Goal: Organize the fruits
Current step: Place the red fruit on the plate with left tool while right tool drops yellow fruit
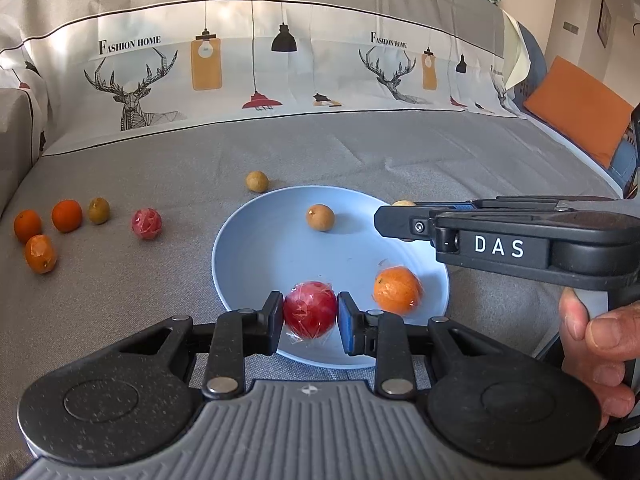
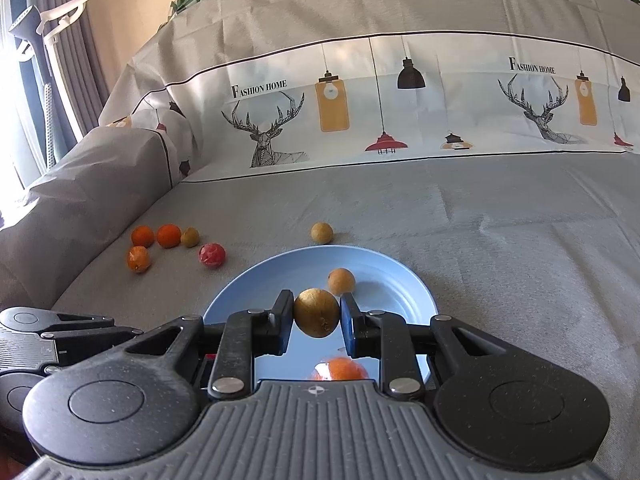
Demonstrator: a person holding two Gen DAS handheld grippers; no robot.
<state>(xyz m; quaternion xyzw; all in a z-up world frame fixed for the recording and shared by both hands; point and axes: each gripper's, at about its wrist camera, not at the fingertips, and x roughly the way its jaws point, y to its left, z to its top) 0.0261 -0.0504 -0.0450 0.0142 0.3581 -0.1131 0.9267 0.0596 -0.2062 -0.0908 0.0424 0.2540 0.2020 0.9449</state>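
A pale blue plate point(image 1: 248, 256) point(image 2: 392, 280) lies on the grey sofa cover. My left gripper point(image 1: 310, 316) is shut on a red fruit in clear wrap point(image 1: 310, 309), just over the plate's near rim. On the plate lie a wrapped orange point(image 1: 397, 290) point(image 2: 340, 369) and a tan round fruit point(image 1: 320, 217) point(image 2: 341, 281). My right gripper point(image 2: 316, 312) is shut on a brown-gold round fruit point(image 2: 316, 312) above the plate; in the left wrist view the right gripper point(image 1: 384, 220) reaches in from the right, a hand point(image 1: 600, 340) on its handle.
On the cover to the left lie three oranges point(image 1: 66, 216) point(image 2: 168, 235), an olive-brown fruit point(image 1: 98, 210) point(image 2: 190, 237) and a second wrapped red fruit point(image 1: 147, 223) point(image 2: 212, 255). Another tan fruit point(image 1: 256, 181) point(image 2: 321, 233) rests behind the plate. The printed sofa back point(image 1: 280, 72) rises beyond.
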